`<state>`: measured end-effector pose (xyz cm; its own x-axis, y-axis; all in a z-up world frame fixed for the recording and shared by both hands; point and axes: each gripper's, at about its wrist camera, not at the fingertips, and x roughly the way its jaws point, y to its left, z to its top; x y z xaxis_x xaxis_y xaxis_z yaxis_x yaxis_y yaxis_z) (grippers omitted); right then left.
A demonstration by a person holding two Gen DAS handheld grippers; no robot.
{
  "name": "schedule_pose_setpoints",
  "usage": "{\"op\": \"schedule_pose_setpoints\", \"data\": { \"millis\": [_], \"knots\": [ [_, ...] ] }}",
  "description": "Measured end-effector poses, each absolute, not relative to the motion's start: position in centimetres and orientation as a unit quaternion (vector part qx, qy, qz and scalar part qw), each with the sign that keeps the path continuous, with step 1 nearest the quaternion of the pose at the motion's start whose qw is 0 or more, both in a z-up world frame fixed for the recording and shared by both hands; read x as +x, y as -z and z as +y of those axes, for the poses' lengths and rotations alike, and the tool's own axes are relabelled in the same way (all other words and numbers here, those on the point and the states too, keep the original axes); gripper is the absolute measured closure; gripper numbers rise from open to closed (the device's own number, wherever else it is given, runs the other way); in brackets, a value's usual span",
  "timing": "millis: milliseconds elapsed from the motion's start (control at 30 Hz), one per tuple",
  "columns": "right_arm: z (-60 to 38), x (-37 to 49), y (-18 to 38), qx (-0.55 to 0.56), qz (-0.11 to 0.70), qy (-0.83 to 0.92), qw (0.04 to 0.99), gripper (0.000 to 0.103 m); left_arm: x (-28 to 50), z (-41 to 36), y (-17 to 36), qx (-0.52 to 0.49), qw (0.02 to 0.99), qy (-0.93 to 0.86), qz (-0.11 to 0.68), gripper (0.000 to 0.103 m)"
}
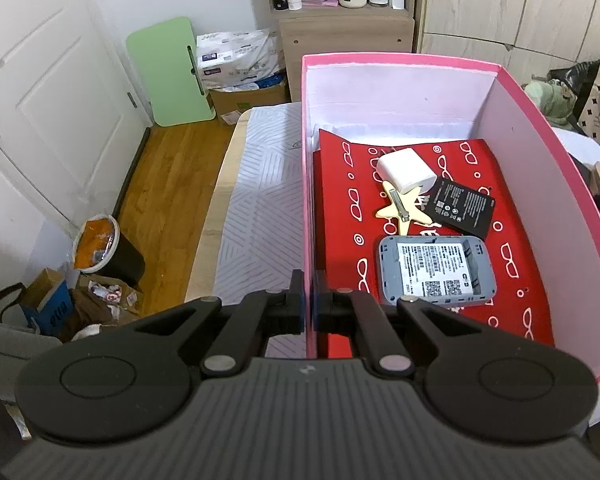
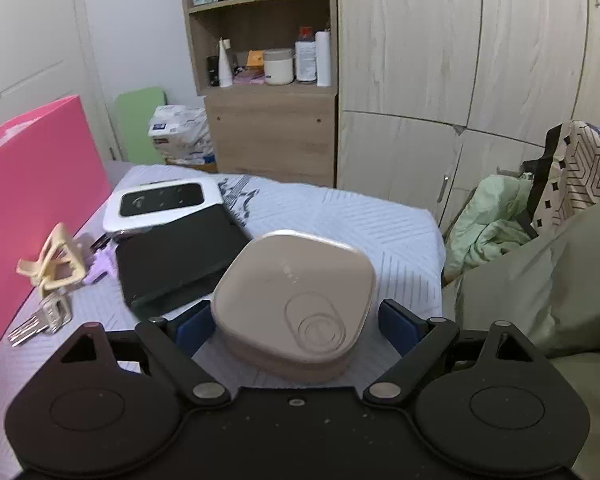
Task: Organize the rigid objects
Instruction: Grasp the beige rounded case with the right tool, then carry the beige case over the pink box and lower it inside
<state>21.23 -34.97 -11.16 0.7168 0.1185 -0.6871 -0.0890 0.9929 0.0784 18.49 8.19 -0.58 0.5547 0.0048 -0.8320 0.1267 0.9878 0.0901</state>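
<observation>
My left gripper (image 1: 309, 304) is shut on the left wall of the pink box (image 1: 306, 184). Inside the box, on a red cloth (image 1: 512, 216), lie a white charger (image 1: 406, 170), a cream star hair clip (image 1: 402, 210), a black battery (image 1: 462, 206) and a grey router back (image 1: 434, 272). My right gripper (image 2: 296, 326) is open around a beige rounded case (image 2: 296, 304) on the table; the blue pads stand beside it, apart from its sides. Beyond it lie a black wallet (image 2: 180, 258), a white-and-black router (image 2: 162, 204), a cream claw clip (image 2: 56, 260), a purple item (image 2: 98, 268) and keys (image 2: 44, 322).
The pink box wall (image 2: 40, 184) stands left of the loose items. The table has a pale striped cover (image 2: 360, 232). A shelf unit (image 2: 268, 80) and wardrobe (image 2: 480, 80) stand behind. Clothing and bags (image 2: 540, 220) lie on the right. Bins and boxes (image 1: 100, 272) sit on the floor at left.
</observation>
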Motion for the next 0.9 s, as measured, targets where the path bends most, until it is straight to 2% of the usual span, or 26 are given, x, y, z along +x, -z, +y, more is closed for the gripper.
{"op": "schedule_pose_setpoints", "data": {
  "millis": [167,233,533,700,900],
  "knots": [
    [-34.8,21.2,11.0,0.021,0.373,-0.057,0.926,0.013,18.4,8.1,0.6,0.079,0.878,0.040,0.470,0.099],
    [-34.5,21.0,10.9,0.012,0.369,-0.053,0.928,0.020,18.3,8.0,0.6,0.084,0.878,0.043,0.469,0.099],
    [-35.0,19.5,9.6,0.050,0.353,-0.058,0.933,0.020,18.2,8.3,0.6,0.089,0.879,0.057,0.465,0.099],
    [-34.4,17.7,7.0,0.080,0.340,-0.086,0.933,0.020,17.9,8.5,0.8,0.092,0.875,0.069,0.471,0.099],
    [-30.4,15.3,1.0,0.076,0.294,-0.186,0.934,0.020,18.0,8.6,0.8,0.098,0.872,0.083,0.472,0.099]
  ]
}}
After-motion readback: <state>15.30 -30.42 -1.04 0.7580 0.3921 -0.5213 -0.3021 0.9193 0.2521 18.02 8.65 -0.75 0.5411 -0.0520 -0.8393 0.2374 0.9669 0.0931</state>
